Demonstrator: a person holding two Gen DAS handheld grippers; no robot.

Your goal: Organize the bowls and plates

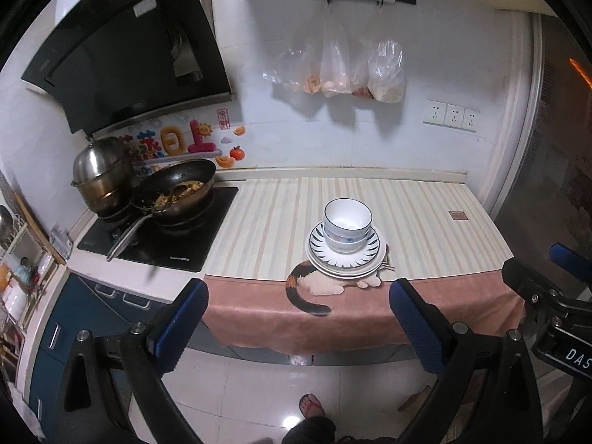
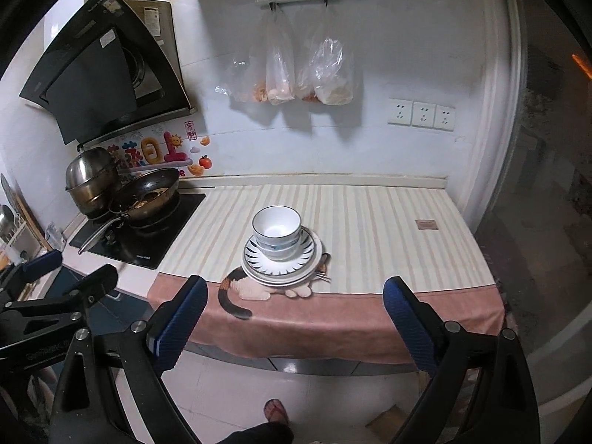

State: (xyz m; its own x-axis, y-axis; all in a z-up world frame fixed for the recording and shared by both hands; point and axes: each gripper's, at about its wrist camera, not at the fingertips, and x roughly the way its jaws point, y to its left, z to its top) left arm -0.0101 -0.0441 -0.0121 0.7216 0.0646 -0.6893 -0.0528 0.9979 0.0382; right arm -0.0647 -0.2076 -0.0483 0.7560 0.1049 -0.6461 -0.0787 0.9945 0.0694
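A stack of white bowls stands on a stack of plates, the top plate with a dark striped rim. The stack sits near the front of the striped cloth on the counter, over a cat picture. My left gripper is open and empty, held back from the counter's front edge. My right gripper is open and empty too, also in front of the counter. The right gripper shows at the right edge of the left wrist view, and the left gripper at the left edge of the right wrist view.
A hob to the left holds a frying pan with food and a steel pot. Plastic bags hang on the wall. Wall sockets are at the right. A pink cloth edge hangs over the counter front.
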